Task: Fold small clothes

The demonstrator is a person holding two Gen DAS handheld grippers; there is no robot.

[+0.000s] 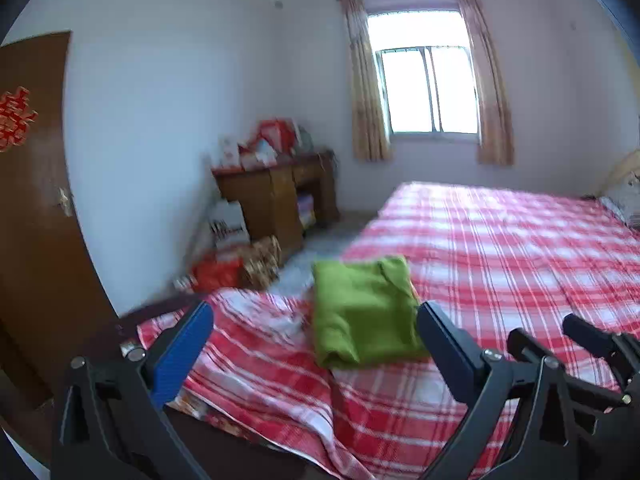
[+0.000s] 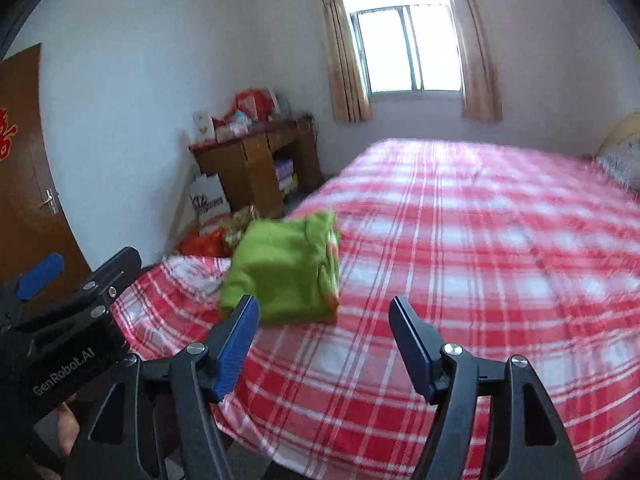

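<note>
Green garment [image 1: 362, 312], folded into a thick, roughly rectangular bundle, lies on the bed [image 1: 500, 248] near its foot-end corner, on the side toward the door [image 1: 36, 220]. Bed is covered in a red-and-white plaid sheet. A strip of orange or patterned cloth seems to show along the bundle's edge in the right wrist view, though blur makes this uncertain.

Left gripper [image 1: 316, 332]: jaws spread very wide, nothing between them, clear of the garment and raised above the bed. Blue pad visible on its door-side finger.

Right gripper [image 2: 324, 320]: jaws apart at a moderate width, empty, held above the bed just short of the garment. The left gripper's body shows at the door-side edge of this view, lettering on its casing.

Beyond the bed, against the wall toward the door: wooden desk [image 1: 276, 196] heaped with red packages and boxes, more bags on the floor beside it. Window [image 1: 428, 88] with beige curtains on the far wall past the bed. Pillow [image 1: 626, 196] at the bed's head end.
</note>
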